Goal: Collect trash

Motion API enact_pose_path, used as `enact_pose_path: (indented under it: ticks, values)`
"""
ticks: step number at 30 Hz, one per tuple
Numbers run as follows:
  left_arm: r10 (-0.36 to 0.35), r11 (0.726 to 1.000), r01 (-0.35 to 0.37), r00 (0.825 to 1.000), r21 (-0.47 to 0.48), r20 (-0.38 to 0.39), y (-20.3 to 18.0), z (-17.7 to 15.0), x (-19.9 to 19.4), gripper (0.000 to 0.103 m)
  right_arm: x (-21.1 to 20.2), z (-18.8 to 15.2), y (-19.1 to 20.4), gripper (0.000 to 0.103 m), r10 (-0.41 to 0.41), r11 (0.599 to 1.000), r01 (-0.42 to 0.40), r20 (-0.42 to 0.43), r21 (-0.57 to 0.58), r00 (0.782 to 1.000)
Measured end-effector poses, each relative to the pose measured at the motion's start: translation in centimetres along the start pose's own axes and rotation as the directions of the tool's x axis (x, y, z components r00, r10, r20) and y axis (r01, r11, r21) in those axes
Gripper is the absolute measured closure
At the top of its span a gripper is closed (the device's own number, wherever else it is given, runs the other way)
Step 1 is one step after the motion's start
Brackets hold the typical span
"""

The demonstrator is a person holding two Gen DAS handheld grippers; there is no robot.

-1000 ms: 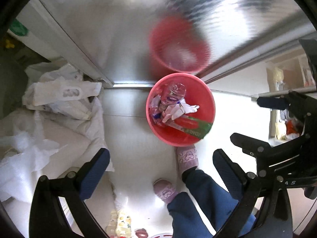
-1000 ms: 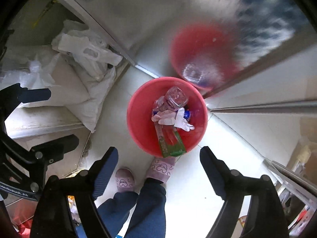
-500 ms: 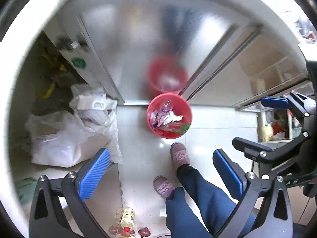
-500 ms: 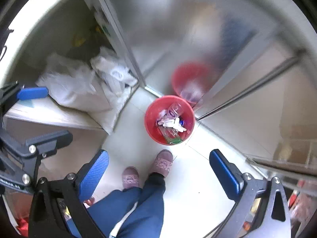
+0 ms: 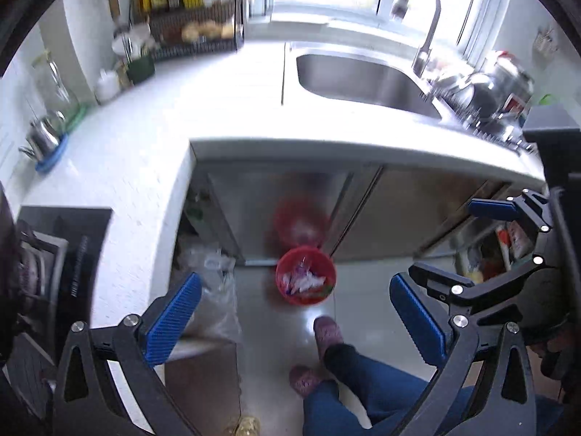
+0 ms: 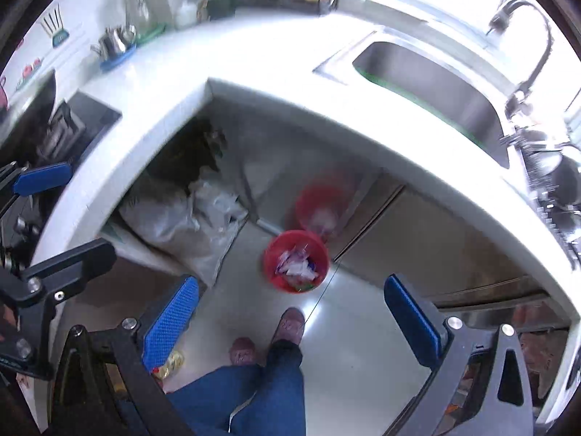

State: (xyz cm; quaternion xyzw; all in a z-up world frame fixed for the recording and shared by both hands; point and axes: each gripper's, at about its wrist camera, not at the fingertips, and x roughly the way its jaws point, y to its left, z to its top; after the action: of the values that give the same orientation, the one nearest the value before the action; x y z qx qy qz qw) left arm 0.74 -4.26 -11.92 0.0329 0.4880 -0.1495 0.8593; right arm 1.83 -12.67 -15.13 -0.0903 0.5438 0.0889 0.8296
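Observation:
A red bin (image 5: 305, 279) (image 6: 296, 261) stands on the pale floor against a steel cabinet door. White wrappers, a clear bottle and a green packet fill it. My left gripper (image 5: 295, 321) hangs open well above the bin, with nothing between its blue pads. My right gripper (image 6: 290, 321) is also open and holds nothing. Both look down on the bin from above counter height. In the left wrist view the right gripper (image 5: 450, 254) shows at the right edge. In the right wrist view the left gripper (image 6: 58, 214) shows at the left edge.
A white L-shaped counter (image 5: 152, 152) (image 6: 276, 58) wraps the corner, with a steel sink (image 5: 363, 80) (image 6: 435, 91), a tap, a kettle and a shelf rack. White bags (image 6: 189, 225) lie under the counter. A person's legs in blue trousers and pink slippers (image 5: 328, 332) stand before the bin.
Both grippers have risen far above the bin, which now looks much smaller. The counter and sink have come into view. The right jaws spread wider early on.

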Motion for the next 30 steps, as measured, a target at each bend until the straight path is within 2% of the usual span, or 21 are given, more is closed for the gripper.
enact_pose_path:
  ticks: [2, 6, 10, 12, 16, 22, 26, 30]
  values:
    - [0.008, 1.0, -0.008, 0.999, 0.009, 0.036, -0.3, 0.3, -2.1, 0.0, -1.8, 0.1, -0.1, 0.001, -0.021, 1.0, 0.021, 0.04, 0.009, 0.999]
    - [0.07, 0.996, -0.076, 0.991, 0.046, 0.11, -1.6, 0.9, -6.2, 0.0, -5.5, -0.4, 0.1, 0.001, -0.096, 0.995, 0.095, 0.127, 0.009, 0.987]
    - [0.103, 0.993, -0.112, 0.982, 0.049, 0.157, -2.1, 1.0, -9.5, 0.0, -8.4, -1.3, -0.3, 0.001, -0.097, 0.995, 0.094, 0.178, 0.025, 0.979]
    - [0.096, 0.993, -0.107, 0.976, 0.048, 0.193, -2.2, 0.9, -11.1, 0.0, -9.6, -1.5, -0.5, 0.001, -0.109, 0.994, 0.102, 0.197, 0.044, 0.974]
    - [0.071, 0.996, -0.08, 0.969, 0.029, 0.235, -2.3, 0.8, -13.5, 0.0, -12.3, -1.8, -0.8, 0.001, -0.08, 0.994, 0.06, 0.237, 0.093, 0.968]
    - [0.101, 0.994, -0.106, 0.958, 0.005, 0.267, -2.9, 0.5, -15.2, 0.0, -15.8, -2.0, -0.5, 0.001, -0.025, 0.993, -0.015, 0.321, 0.12, 0.947]
    - [0.084, 0.996, -0.075, 0.959, -0.041, 0.27, -2.6, 0.4, -15.7, 0.0, -16.1, -1.7, -0.2, 0.001, -0.019, 0.996, -0.013, 0.349, 0.089, 0.937]
    - [0.071, 0.996, -0.055, 0.958, -0.067, 0.277, -2.3, 0.2, -16.0, 0.0, -16.0, -1.4, -0.4, 0.001, -0.006, 0.996, -0.024, 0.346, 0.084, 0.938]
